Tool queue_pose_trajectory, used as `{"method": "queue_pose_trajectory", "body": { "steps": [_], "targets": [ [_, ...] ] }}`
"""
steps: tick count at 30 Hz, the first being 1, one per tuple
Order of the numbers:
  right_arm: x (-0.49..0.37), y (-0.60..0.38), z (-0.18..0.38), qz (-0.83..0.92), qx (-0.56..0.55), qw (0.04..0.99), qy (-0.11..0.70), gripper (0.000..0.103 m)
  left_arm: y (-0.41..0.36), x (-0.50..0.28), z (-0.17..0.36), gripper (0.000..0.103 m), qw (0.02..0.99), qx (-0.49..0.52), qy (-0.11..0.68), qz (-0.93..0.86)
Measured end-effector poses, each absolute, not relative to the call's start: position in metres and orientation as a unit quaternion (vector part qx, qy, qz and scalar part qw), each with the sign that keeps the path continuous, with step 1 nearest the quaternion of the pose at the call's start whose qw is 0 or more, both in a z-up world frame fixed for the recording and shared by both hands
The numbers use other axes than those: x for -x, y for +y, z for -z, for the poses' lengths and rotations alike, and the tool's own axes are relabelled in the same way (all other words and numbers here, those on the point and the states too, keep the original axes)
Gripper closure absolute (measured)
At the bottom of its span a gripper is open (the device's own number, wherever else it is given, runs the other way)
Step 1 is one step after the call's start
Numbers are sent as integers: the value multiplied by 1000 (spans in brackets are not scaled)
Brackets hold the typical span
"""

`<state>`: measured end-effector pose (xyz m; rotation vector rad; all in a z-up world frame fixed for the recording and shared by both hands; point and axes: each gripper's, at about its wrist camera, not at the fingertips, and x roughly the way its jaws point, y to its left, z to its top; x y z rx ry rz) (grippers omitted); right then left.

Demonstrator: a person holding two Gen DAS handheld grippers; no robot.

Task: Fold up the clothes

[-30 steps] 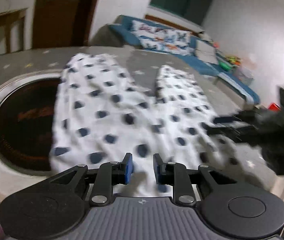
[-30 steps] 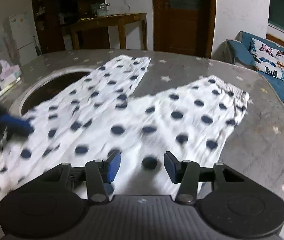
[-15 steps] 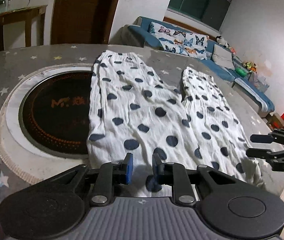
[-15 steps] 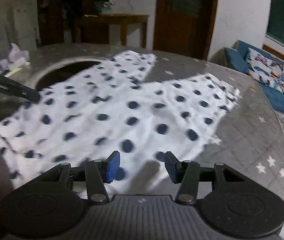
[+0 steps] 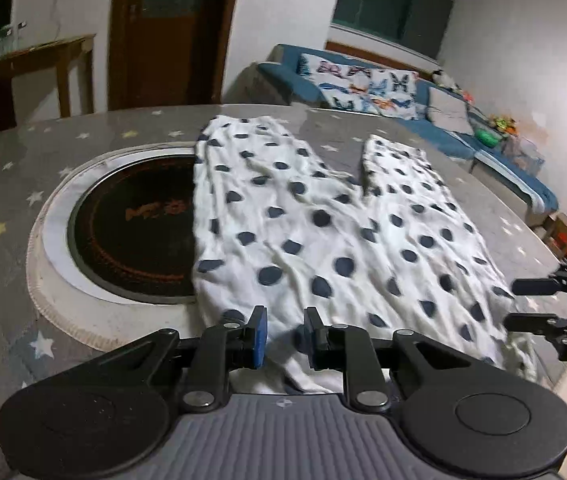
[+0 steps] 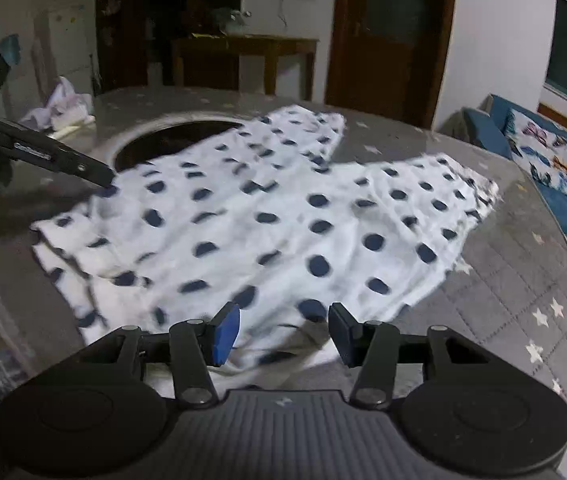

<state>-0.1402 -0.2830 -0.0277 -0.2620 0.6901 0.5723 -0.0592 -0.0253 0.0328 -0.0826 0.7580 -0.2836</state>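
Tongs of the left hand are seen parted by a narrow gap, with nothing pinched between the blue pads; they are held low over the near hem of the polka-dot trousers. The right tongs are spread wider and are likewise empty, poised above the near edge of the same garment, and their tips are also caught at the right edge of the left wrist view. The trousers, white with dark blue dots, are laid flat on the grey star-patterned tabletop, the two legs pointing away toward the far side and split by a wedge of bare cloth cover. One leg is draped partly over the round black hotplate set into the tabletop. Crumpled tissues are found at the far left edge. Beyond, a blue sofa with butterfly cushions, a wooden side table and a brown door are visible.
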Motion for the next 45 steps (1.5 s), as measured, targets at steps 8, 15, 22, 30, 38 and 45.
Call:
{"method": "queue_pose_trajectory", "body": {
  "steps": [8, 15, 22, 30, 38, 45],
  "targets": [
    [157, -268, 43, -297, 154, 878, 343, 52, -36, 73, -11, 81, 908, 1, 398, 132],
    [153, -293, 23, -284, 104, 891, 338, 52, -67, 89, -32, 73, 908, -14, 371, 192],
    [124, -332, 10, -231, 43, 908, 346, 53, -142, 110, -41, 58, 877, -52, 349, 327],
    [64, -366, 14, -168, -16, 915, 366, 54, -207, 116, -17, 56, 841, -122, 365, 380],
    [-28, -391, 26, -113, -72, 916, 378, 61, -217, 109, -2, 71, 839, -147, 365, 376],
    [-110, -386, 34, -82, -74, 921, 374, 62, -207, 97, -9, 90, 838, -112, 371, 384]
  ]
}}
